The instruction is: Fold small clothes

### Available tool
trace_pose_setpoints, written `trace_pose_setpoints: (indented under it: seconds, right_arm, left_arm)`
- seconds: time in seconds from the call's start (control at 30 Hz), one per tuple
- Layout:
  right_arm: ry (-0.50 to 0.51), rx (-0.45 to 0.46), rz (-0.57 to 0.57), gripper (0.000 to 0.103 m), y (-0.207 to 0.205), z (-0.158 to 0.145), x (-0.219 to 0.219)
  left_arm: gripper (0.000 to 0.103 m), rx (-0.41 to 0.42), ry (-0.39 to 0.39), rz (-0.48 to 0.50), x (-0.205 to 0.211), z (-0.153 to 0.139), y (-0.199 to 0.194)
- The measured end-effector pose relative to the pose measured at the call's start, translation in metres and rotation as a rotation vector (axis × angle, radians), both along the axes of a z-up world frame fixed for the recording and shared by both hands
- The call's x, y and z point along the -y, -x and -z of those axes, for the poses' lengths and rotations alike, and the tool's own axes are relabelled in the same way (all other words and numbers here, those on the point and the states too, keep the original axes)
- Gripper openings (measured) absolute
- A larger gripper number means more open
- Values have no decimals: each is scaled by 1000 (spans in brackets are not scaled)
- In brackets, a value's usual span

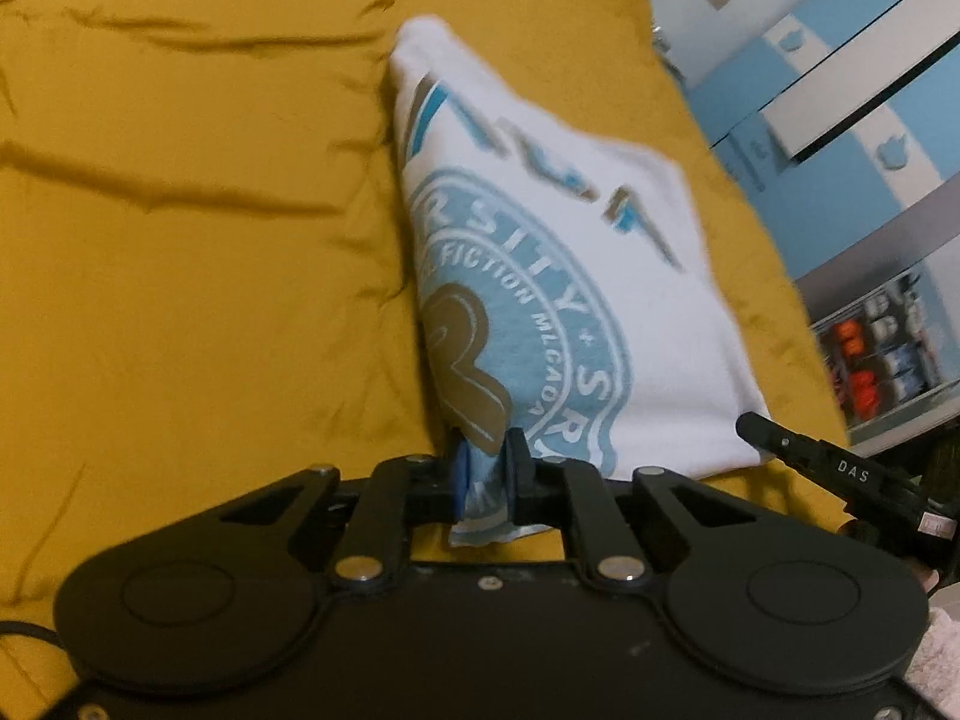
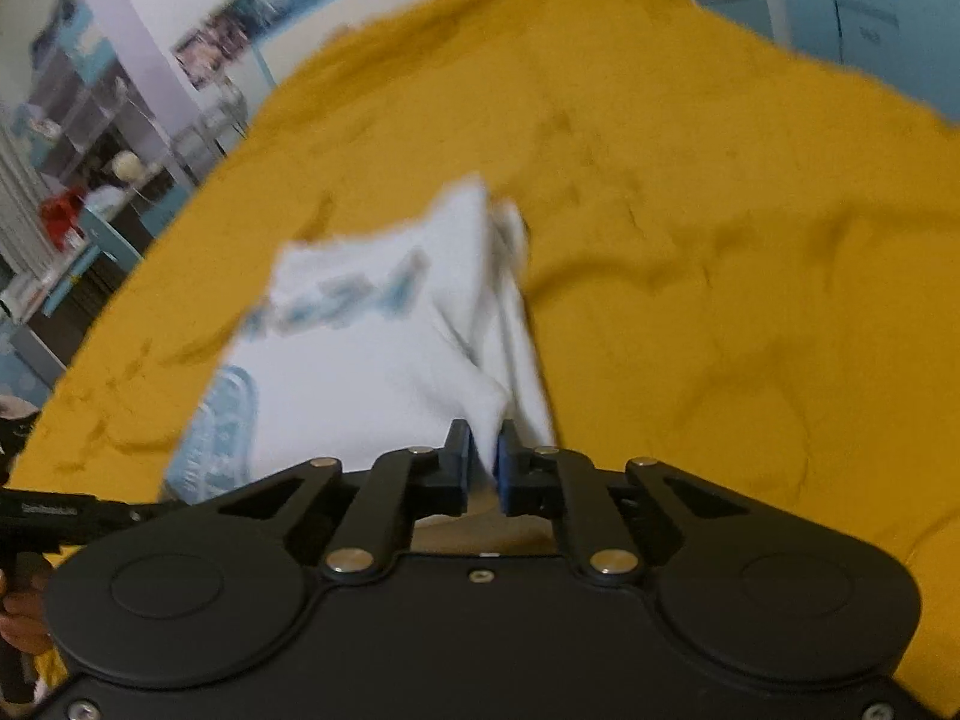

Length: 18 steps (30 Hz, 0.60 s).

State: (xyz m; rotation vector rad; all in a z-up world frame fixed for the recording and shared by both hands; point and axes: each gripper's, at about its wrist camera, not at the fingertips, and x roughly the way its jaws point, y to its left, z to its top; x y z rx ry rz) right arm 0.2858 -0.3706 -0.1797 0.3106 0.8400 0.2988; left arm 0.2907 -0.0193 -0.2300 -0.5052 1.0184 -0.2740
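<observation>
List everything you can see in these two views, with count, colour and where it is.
T-shirt: one, white with blue and tan print, part-folded on the bedspread, near edge pinched by both grippers.
Bedspread: one, mustard yellow, wrinkled, under the T-shirt.
Cabinets: blue and white, beyond the bed's far side.
Shelves: cluttered, blurred, at the left of the right wrist view.
Left gripper: black, blue pads, shut on the T-shirt.
Right gripper: black, blue pads, shut on the T-shirt.

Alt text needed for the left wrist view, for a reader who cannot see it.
The left gripper is shut on the near edge of a white T-shirt with a blue round print, which lies partly folded on a mustard-yellow bedspread. The other gripper's black tip reaches the shirt's right corner; blue cabinets stand behind.
</observation>
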Motion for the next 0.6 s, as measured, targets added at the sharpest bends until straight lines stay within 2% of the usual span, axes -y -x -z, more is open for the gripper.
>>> trace_pose_setpoints:
  seconds: [0.13, 0.23, 0.33, 0.37, 0.47, 0.6]
  right_arm:
    - [-56, 0, 12, 7, 6, 11, 9]
    - [-60, 4, 0, 14, 6, 3, 11]
    - [-20, 37, -10, 38, 9, -18, 11]
    - [-7, 59, -7, 48, 9, -24, 11]
    - [10, 125, -19, 49, 1, -50, 12]
    - [41, 180, -48, 49, -28, -71, 3]
  left_arm:
    - [23, -10, -11, -4, -2, 4, -1]
    - [29, 2, -48, 13, -2, -4, -2]
    - [30, 32, -120, 27, 3, -20, -2]
    - [33, 44, -143, 30, 5, -25, -1]
    - [47, 87, -180, 29, 3, -41, -4]
    - [56, 130, -213, 16, 2, -56, -25]
